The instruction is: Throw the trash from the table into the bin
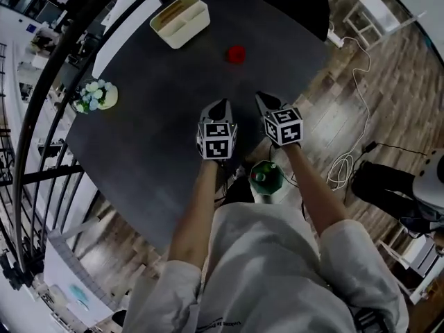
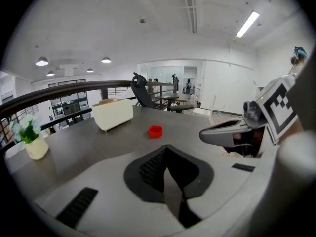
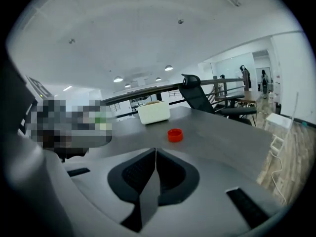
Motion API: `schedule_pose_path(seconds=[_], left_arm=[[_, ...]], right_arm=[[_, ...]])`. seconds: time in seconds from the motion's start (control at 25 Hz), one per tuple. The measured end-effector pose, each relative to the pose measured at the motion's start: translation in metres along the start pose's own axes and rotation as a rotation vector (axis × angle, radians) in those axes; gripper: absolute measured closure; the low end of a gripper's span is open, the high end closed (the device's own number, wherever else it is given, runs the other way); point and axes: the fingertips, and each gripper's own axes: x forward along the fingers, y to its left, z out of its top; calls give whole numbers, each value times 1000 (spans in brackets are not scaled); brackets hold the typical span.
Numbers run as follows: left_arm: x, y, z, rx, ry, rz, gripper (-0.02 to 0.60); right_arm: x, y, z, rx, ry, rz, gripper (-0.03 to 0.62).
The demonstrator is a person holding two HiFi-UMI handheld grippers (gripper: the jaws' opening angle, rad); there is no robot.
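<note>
While the dark table (image 1: 159, 116) carries a cream bin (image 1: 180, 21) at its far edge, the left gripper (image 1: 219, 108) and right gripper (image 1: 263, 101) hover side by side, jaws pressed together and empty. The red cap (image 1: 236, 54) lies straight ahead between them, about equally near each and short of the bin.

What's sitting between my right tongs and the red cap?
Nothing: only bare dark tabletop separates the right tongs from the red cap, as the head view and the right gripper view both show.
</note>
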Motion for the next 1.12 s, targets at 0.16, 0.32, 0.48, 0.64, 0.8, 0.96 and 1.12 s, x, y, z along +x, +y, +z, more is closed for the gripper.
schedule_pose_path(seconds=[0.16, 0.32, 0.48, 0.64, 0.8, 0.96, 1.12], left_arm=[[37, 31, 34, 32, -18, -30, 552], [79, 53, 58, 65, -14, -63, 552], [112, 70, 60, 96, -18, -95, 552], [141, 84, 47, 108, 3, -124, 552], [146, 97, 30, 45, 10, -133, 552], [136, 106, 14, 21, 35, -125, 552], [127, 110, 7, 12, 53, -95, 552]], right_arm=[[49, -10, 29, 5, 27, 12, 514], [94, -28, 43, -19, 68, -16, 462], [137, -44, 35, -73, 138, -62, 229], [179, -65, 29, -100, 185, -104, 171], [210, -65, 27, -108, 212, -94, 146], [222, -71, 31, -115, 234, -136, 222], [208, -60, 44, -135, 182, -118, 266]])
